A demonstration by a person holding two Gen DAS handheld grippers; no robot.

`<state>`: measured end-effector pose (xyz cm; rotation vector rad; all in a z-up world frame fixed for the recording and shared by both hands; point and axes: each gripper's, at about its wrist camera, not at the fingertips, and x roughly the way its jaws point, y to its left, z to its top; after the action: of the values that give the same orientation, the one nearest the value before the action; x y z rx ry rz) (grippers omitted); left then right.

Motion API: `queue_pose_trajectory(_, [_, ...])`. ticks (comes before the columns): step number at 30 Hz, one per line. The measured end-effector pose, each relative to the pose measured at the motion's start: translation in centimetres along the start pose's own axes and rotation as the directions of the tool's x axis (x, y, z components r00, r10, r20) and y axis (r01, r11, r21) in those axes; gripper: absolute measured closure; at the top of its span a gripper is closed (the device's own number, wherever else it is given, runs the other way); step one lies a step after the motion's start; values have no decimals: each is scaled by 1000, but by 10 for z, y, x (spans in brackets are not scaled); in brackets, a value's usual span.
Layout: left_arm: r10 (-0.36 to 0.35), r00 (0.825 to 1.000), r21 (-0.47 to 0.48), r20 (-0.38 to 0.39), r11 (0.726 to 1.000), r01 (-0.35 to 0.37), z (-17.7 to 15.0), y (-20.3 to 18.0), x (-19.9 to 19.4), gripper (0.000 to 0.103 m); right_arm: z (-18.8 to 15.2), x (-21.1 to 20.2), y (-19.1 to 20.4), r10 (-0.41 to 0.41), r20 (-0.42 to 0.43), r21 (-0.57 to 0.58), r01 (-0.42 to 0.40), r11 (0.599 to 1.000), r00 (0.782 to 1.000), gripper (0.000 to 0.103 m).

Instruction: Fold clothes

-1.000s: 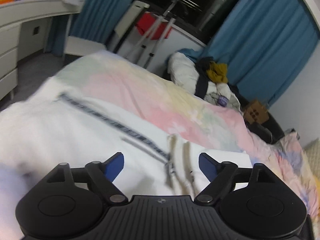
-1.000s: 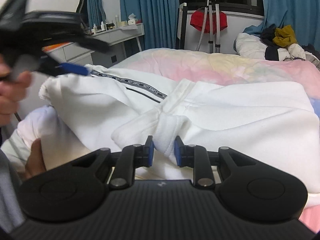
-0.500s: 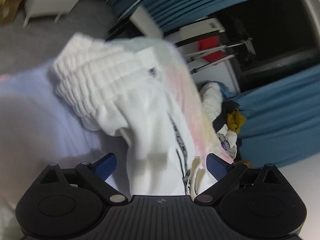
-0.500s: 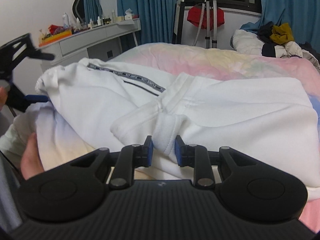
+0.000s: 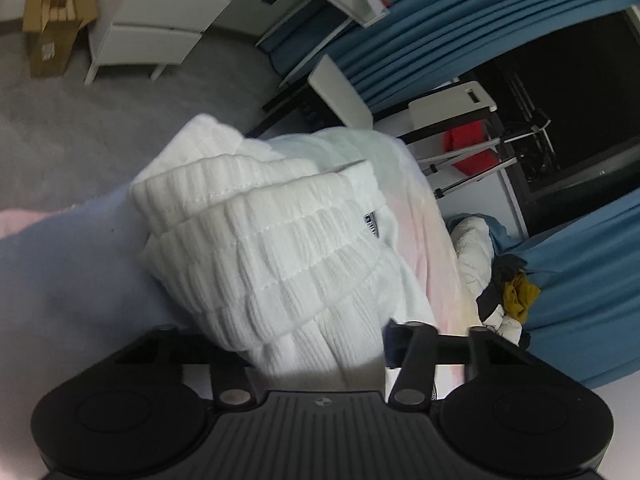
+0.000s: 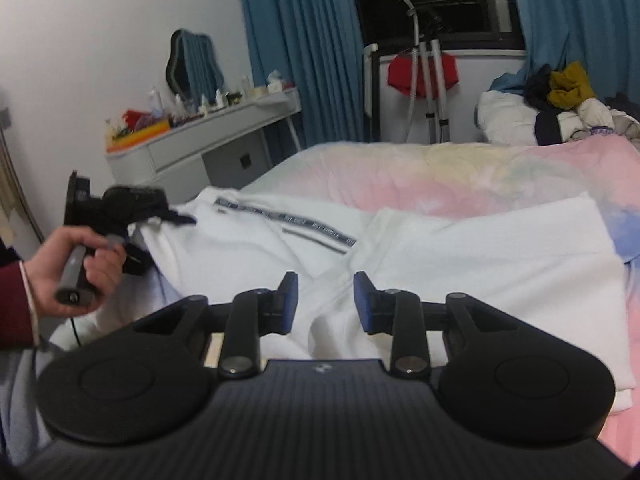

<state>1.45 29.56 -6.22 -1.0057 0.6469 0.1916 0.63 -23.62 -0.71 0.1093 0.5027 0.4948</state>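
Observation:
White trousers [image 6: 460, 264] with a dark patterned side stripe [image 6: 288, 220] lie partly folded on the pastel bed cover [image 6: 460, 176]. Their ribbed waistband [image 5: 272, 256] fills the left wrist view. My left gripper [image 5: 316, 340] has its jaws around the waistband's bunched fabric; in the right wrist view it [image 6: 160, 216] sits at the garment's left end, held by a hand. My right gripper [image 6: 326, 300] is open and empty, just above the garment's middle fold.
A white dresser [image 6: 200, 148] with bottles stands left of the bed. Blue curtains [image 6: 300, 40], a stand with a red cloth [image 6: 420, 72] and a pile of clothes [image 6: 560, 108] lie beyond. A cardboard box [image 5: 52, 24] sits on the grey floor.
My right gripper has opened, let go of the white fold and risen a little. My left gripper has swung down to the waistband and closed its jaws onto it.

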Motion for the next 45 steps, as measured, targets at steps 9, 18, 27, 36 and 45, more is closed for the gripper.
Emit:
queue_pose_trajectory(9, [-43, 985, 340, 168, 940, -17, -33, -90, -23, 73, -36, 71, -42, -211, -187, 75, 228, 971, 959, 64])
queue_pose_trajectory(18, [-314, 895, 652, 318, 758, 34, -134, -244, -66, 77, -13, 28, -73, -211, -125, 263, 238, 935, 969, 63])
queue_pose_trajectory(27, [-452, 863, 866, 227, 498, 33, -326, -362, -16, 77, 22, -59, -148, -361, 70, 437, 296, 849, 930, 61])
queue_pose_trajectory(36, [-313, 949, 998, 47, 65, -28, -482, -354, 65, 77, 3, -93, -226, -322, 145, 670, 146, 728, 936, 61])
queue_pose_trajectory(45, [-168, 978, 984, -124, -147, 99, -458, -334, 57, 27, 14, -76, -228, -113, 209, 657, -53, 752, 971, 61])
